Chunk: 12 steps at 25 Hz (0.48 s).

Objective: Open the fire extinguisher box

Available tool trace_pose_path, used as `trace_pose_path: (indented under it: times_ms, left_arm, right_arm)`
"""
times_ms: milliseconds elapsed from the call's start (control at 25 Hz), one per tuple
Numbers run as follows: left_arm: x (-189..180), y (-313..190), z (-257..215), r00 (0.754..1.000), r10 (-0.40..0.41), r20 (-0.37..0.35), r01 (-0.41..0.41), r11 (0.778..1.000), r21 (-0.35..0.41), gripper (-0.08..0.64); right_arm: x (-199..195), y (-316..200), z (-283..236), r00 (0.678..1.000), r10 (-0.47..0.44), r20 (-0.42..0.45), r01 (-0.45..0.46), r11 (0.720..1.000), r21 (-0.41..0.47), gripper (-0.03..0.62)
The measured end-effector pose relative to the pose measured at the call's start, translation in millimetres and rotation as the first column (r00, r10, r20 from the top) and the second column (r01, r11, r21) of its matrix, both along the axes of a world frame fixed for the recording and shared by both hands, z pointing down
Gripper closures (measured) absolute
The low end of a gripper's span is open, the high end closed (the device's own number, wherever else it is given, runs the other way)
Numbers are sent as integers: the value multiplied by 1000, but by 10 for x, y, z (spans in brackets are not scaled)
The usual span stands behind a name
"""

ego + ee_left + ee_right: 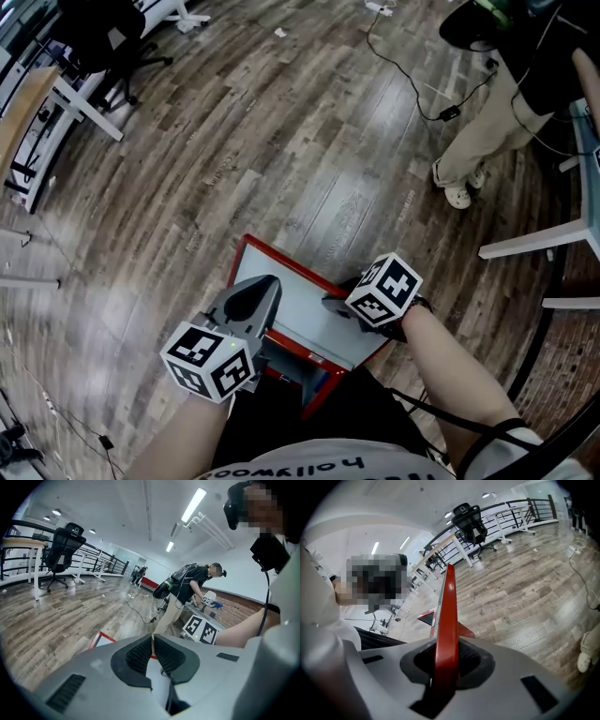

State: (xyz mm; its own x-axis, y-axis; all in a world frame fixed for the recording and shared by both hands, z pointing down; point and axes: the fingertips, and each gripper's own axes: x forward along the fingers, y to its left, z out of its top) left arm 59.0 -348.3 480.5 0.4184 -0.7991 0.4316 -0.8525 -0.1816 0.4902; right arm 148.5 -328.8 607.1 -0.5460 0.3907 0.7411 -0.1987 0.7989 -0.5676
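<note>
The fire extinguisher box [302, 314] lay on the wooden floor [281, 141] right below us, close in front of our legs, with its pale panel facing up inside a red frame. At the near corner a dark gap showed under the frame. From that we judged the door to be lifted a little off the body, though we could not tell how far.

The right gripper [336, 305] was clamped on the door's red rim [446, 616]. In the right gripper view the rim ran straight up between the narrow-set jaws, with a pad pressed against each face. We took this edge hold to be the handle for the swing: gripping the thin rim on the right side gave us something firm to lift by, since the flat panel offered no purchase.

The left gripper [251, 298] hung over the opposite, left side of the door. Its jaws were closed together on nothing, and only the pale panel showed behind them. We judged it was placed there to steady the box if it slid on the smooth boards. We could not tell whether it touched the panel.

Further out, a cable [412, 94] trailed across the floor towards a standing person [487, 141] on the right, and an office chair [112, 42] stood far off on the left. All of these were well apart from the box.
</note>
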Motion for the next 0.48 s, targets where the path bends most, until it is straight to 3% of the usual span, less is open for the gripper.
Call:
trace_pose_path:
  times_ms: [160, 360, 480]
  left_arm:
    - [-22, -21, 55, 1000, -11, -1, 11, 1000, -9, 538]
    - [-23, -61, 103, 1000, -14, -2, 14, 1000, -20, 538]
    - [-45, -69, 135, 1000, -16, 1, 16, 1000, -27, 538]
  right_arm:
    - [46, 12, 94, 999, -19, -29, 18, 999, -35, 525]
    - [142, 191, 182, 980, -172, -99, 161, 981, -110, 525]
    - [161, 190, 221, 978, -182, -101, 165, 974, -158, 525]
